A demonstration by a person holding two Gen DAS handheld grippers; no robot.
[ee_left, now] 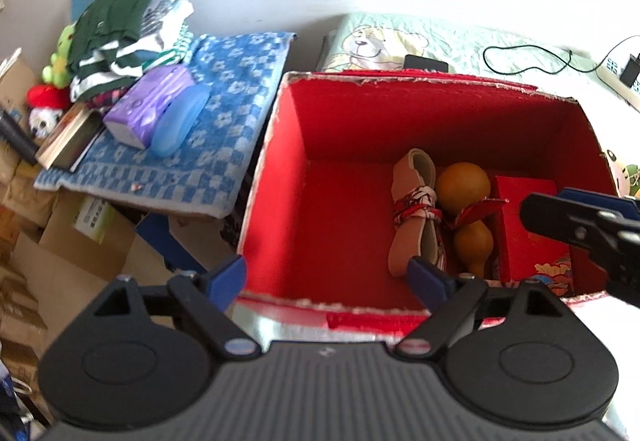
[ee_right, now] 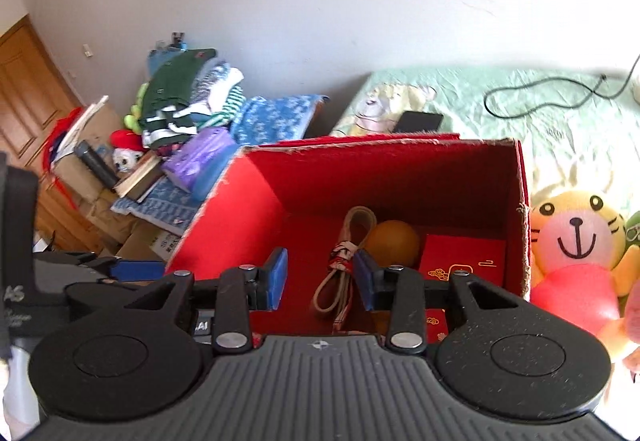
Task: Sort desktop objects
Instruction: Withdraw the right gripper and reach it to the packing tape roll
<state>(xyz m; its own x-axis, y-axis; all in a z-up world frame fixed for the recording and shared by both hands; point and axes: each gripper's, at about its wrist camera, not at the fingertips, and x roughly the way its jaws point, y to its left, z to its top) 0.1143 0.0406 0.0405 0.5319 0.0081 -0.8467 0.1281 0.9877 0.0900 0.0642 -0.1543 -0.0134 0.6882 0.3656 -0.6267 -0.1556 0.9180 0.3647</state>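
This is looking like a lived-in bedroom at home. Ahead of the grippers a bed (ee_right: 560,121) in a green cartoon-bear sheet is lying against a plain wall, with a plush tiger (ee_right: 576,237) sitting to the right. Off to the left, folded clothes (ee_left: 120,29), books (ee_left: 68,141) and cardboard boxes (ee_left: 72,241) are piling up beside a wooden door (ee_right: 24,97).

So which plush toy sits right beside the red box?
The yellow tiger plush, against the red box on its right; the green plush and red-hatted one sit by the clothes.
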